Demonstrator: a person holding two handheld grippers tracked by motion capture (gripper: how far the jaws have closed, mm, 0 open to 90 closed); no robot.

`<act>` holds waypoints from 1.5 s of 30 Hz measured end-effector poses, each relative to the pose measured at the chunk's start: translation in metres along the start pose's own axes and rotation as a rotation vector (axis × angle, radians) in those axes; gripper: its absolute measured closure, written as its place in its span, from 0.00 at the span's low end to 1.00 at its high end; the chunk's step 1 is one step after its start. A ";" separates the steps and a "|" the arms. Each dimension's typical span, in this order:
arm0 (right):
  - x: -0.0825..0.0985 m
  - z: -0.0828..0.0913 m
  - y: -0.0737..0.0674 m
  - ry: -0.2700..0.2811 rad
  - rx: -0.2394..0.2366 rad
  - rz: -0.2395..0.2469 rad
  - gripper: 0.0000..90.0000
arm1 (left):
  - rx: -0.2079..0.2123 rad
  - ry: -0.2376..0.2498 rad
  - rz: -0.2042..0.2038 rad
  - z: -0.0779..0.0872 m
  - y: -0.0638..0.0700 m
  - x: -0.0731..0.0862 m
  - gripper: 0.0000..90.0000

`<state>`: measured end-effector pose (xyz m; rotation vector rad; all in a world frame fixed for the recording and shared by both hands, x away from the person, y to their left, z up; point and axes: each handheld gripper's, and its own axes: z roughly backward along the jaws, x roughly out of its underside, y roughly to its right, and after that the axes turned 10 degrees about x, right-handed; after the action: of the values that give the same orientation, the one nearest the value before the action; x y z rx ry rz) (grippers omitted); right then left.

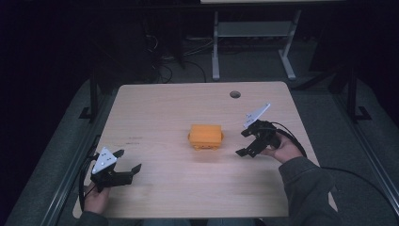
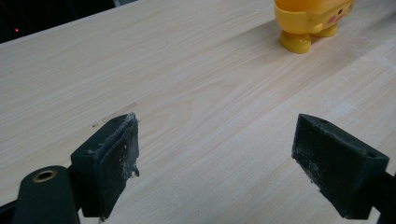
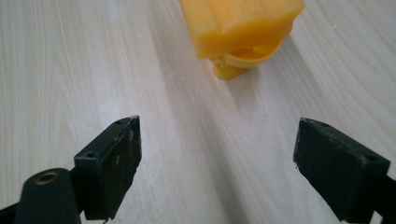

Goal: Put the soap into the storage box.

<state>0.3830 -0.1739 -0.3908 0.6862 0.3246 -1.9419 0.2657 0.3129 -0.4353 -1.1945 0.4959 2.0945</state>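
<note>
Sitting near the middle of the pale wooden counter (image 1: pixel 155 108) is an orange-yellow toy (image 1: pixel 205 136), a boxy little figure with stubby feet and a pink cheek mark, and nothing is touching it. The right hand-held gripper (image 1: pixel 248 141) is hovering just beside the toy's right end with its jaws spread wide and pointing toward it; in the right gripper view the toy (image 3: pixel 240 28) is lying straight ahead, between the lines of the two black jaws but beyond their tips. The left hand-held gripper (image 1: pixel 128 165) is waiting near the front left corner, well apart from the toy, its jaws also standing wide with nothing between them; from its own camera the toy (image 2: pixel 310 21) is showing far off at the top right.

Judging from this, the approach is the step in hand, with the right side nearest to a grasp. The next move is probably calling for the right jaws to be advancing until they are straddling the toy's body, then closing squarely across its sides
</note>
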 end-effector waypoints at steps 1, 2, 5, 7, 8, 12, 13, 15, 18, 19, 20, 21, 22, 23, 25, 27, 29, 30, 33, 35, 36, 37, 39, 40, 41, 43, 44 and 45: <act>0.002 0.000 0.000 0.004 0.001 0.005 0.16 | 0.000 0.000 0.001 0.000 0.000 0.000 0.16; 0.004 0.001 0.000 0.005 0.002 -0.001 0.16 | 0.001 0.000 0.001 0.000 0.000 0.000 0.16; 0.008 0.002 -0.001 0.003 0.004 -0.013 0.16 | 0.002 0.000 0.003 -0.001 0.001 0.000 0.16; 0.011 0.003 -0.002 0.001 0.005 -0.020 0.16 | 0.003 0.000 0.005 -0.001 0.001 0.000 0.16; 0.013 0.004 -0.002 0.006 0.011 -0.020 0.16 | 0.002 0.001 0.004 -0.001 0.001 0.000 0.16; 0.019 0.004 -0.003 0.006 0.013 -0.023 0.16 | 0.002 0.000 0.003 -0.001 0.001 0.000 0.16; 0.021 0.004 -0.004 0.004 0.010 -0.028 0.16 | 0.001 0.000 0.002 -0.001 0.001 0.000 0.16; 0.023 0.004 -0.006 -0.001 0.010 -0.033 0.16 | 0.002 -0.001 -0.001 -0.001 0.001 0.000 0.16; 0.026 0.005 -0.007 0.001 0.016 -0.031 0.16 | 0.002 -0.001 -0.002 -0.002 0.001 0.000 0.16; 0.028 0.005 -0.008 0.002 0.015 -0.036 0.16 | 0.002 -0.003 -0.003 -0.002 0.001 0.000 0.16; 0.029 0.005 -0.009 0.001 0.014 -0.035 0.16 | 0.002 -0.003 -0.004 -0.002 0.001 0.000 0.16; 0.030 0.005 -0.009 -0.001 0.014 -0.036 0.16 | 0.002 -0.004 -0.004 -0.002 0.001 0.000 0.16; 0.032 0.005 -0.010 -0.001 0.017 -0.036 0.16 | 0.002 -0.002 -0.003 -0.002 0.001 0.000 0.16; 0.035 0.005 -0.011 -0.002 0.019 -0.038 0.16 | 0.001 -0.004 -0.004 -0.002 0.001 0.000 0.16; 0.037 0.004 -0.011 -0.004 0.015 -0.034 0.16 | 0.001 -0.005 -0.005 -0.002 0.001 0.000 0.16; 0.041 0.004 -0.012 -0.013 0.013 -0.043 0.16 | 0.002 -0.002 -0.004 -0.002 0.001 0.000 0.16; 0.042 0.005 -0.014 -0.014 0.017 -0.043 0.16 | 0.003 -0.008 -0.006 -0.002 0.001 0.000 0.16; 0.044 0.006 -0.015 -0.017 0.017 -0.050 0.16 | 0.003 -0.008 -0.004 -0.002 0.002 0.000 0.16; 0.051 0.007 -0.016 -0.019 0.022 -0.056 0.16 | 0.005 -0.008 -0.001 -0.003 0.002 0.000 0.16; 0.055 0.008 -0.017 -0.019 0.024 -0.060 0.16 | 0.005 -0.008 -0.003 -0.003 0.002 0.000 0.16; 0.055 0.008 -0.017 -0.019 0.024 -0.060 0.16 | 0.005 -0.008 -0.003 -0.003 0.002 0.000 0.16; 0.058 0.008 -0.019 -0.021 0.027 -0.071 0.16 | 0.004 -0.008 -0.001 -0.003 0.002 0.000 0.16; 0.059 0.008 -0.020 -0.025 0.023 -0.084 0.16 | 0.004 -0.008 -0.001 -0.002 0.002 0.000 0.16; 0.062 0.008 -0.020 -0.023 0.025 -0.079 0.16 | 0.003 -0.009 -0.002 -0.002 0.002 0.000 0.16; 0.063 0.008 -0.021 -0.024 0.026 -0.086 0.16 | 0.003 -0.010 -0.002 -0.002 0.002 0.000 0.16; 0.066 0.008 -0.022 -0.032 0.022 -0.094 0.16 | 0.004 -0.010 -0.003 -0.003 0.002 0.000 0.16; 0.068 0.008 -0.023 -0.029 0.025 -0.097 0.16 | 0.004 -0.012 -0.004 -0.003 0.002 0.000 0.16; 0.070 0.008 -0.024 -0.030 0.029 -0.096 0.16 | 0.004 -0.012 -0.004 -0.003 0.002 0.000 0.16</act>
<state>0.3363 -0.2186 -0.4278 0.6702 0.3161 -2.0502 0.2658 0.3101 -0.4368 -1.1793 0.4920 2.0951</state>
